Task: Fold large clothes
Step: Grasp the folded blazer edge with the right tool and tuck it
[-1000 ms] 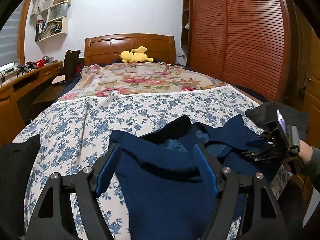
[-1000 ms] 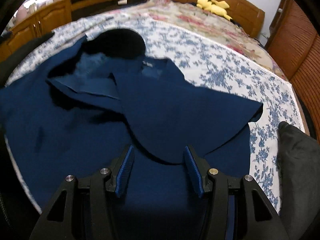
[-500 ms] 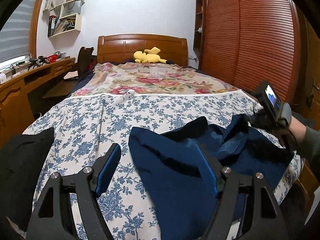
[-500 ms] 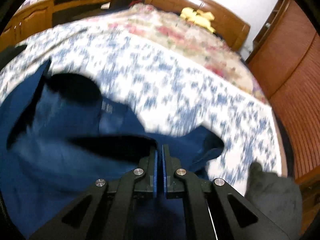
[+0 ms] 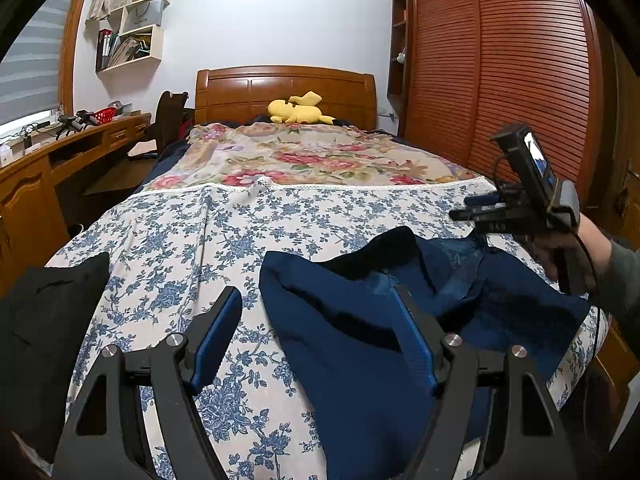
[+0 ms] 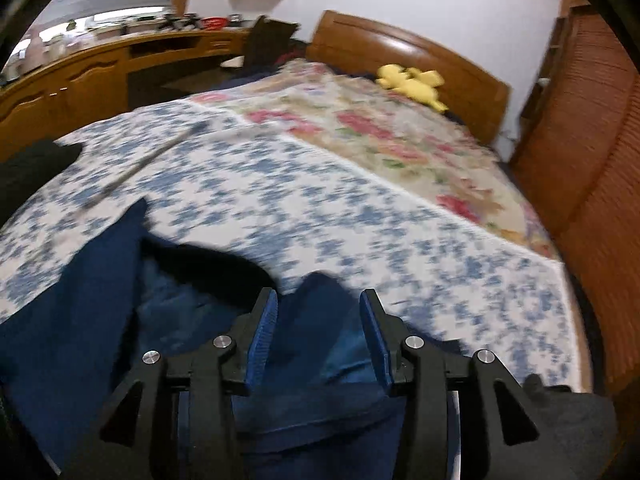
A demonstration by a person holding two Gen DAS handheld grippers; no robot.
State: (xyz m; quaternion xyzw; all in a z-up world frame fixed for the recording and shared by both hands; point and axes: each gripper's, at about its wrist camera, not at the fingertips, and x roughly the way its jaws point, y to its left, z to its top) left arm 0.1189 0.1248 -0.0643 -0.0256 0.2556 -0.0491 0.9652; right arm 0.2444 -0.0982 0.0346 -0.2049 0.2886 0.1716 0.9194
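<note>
A large navy blue garment [image 5: 360, 340] lies bunched on the blue-flowered sheet [image 5: 224, 240] near the foot of the bed, its lining showing at the collar [image 6: 188, 312]. My left gripper [image 5: 316, 304] is open low over the garment's left edge, one finger over the sheet and the other over the cloth. My right gripper [image 6: 319, 300], seen in the left wrist view as a black tool [image 5: 472, 214] in a hand, hovers above the garment's right side. Its jaws are opening; a navy fold lies under the gap, and the pads do not press on it.
A black garment [image 5: 44, 320] lies at the sheet's left edge and a dark grey one [image 6: 568, 412] at the right. A floral quilt [image 5: 304, 156], a yellow plush toy [image 5: 298, 109] and the headboard lie beyond. A wooden desk [image 5: 36, 172] flanks the left, slatted wardrobe doors [image 5: 500, 64] the right.
The right gripper shut on a navy flap, lifted it up and over toward the collar, then parted its jaws and rose. The left gripper shifted slightly and then held still, open.
</note>
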